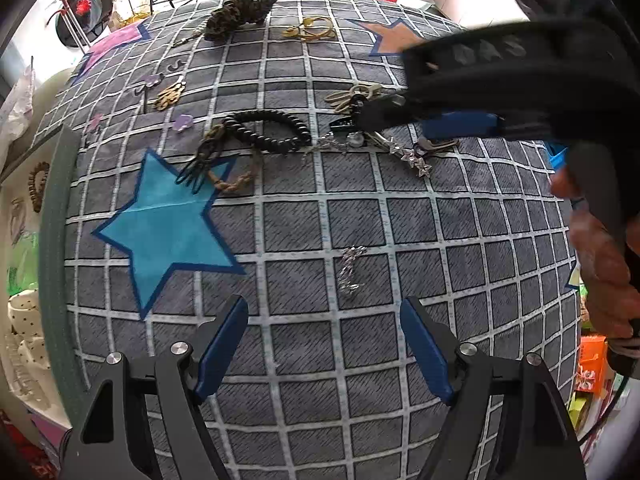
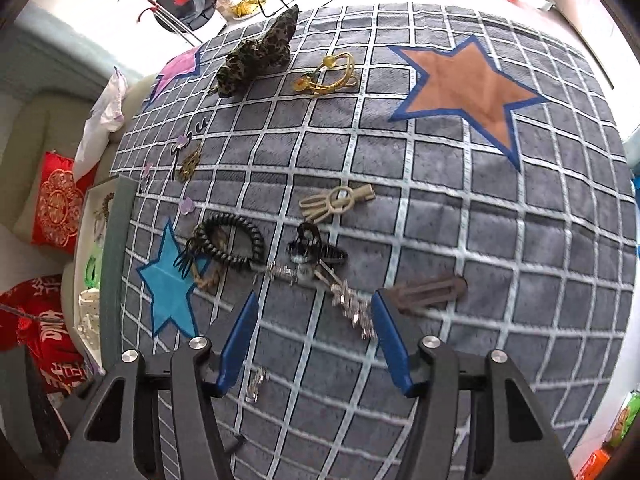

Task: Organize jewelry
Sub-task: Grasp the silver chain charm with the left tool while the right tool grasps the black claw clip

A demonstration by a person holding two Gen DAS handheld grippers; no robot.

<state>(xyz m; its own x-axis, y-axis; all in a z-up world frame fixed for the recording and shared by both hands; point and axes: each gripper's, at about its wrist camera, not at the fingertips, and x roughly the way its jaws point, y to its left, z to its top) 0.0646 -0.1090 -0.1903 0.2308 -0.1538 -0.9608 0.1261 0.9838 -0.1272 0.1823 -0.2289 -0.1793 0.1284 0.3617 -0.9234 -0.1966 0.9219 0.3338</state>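
Observation:
Jewelry and hair pieces lie on a grey checked cloth point(image 1: 360, 380) with coloured stars. My left gripper point(image 1: 325, 344) points down at the cloth, open, nothing between its blue pads; a small silver chain point(image 1: 350, 270) lies just ahead of it. My right gripper point(image 2: 316, 332) is open, and a silver star hair clip point(image 2: 352, 308) lies on the cloth between its fingers, near the right pad. A brown hair clip point(image 2: 428, 292) rests just outside that finger. In the left wrist view the right gripper point(image 1: 400, 130) hovers over the silver star clip point(image 1: 416, 160).
A black spiral hair tie point(image 2: 236, 240), black claw clip point(image 2: 308, 244), beige clip point(image 2: 340, 200), yellow ties point(image 2: 332, 74) and a mottled scrunchie point(image 2: 256, 58) lie further back. A green-rimmed organizer box point(image 1: 56, 240) stands at the left edge. A person's hand point(image 1: 600, 272) is at right.

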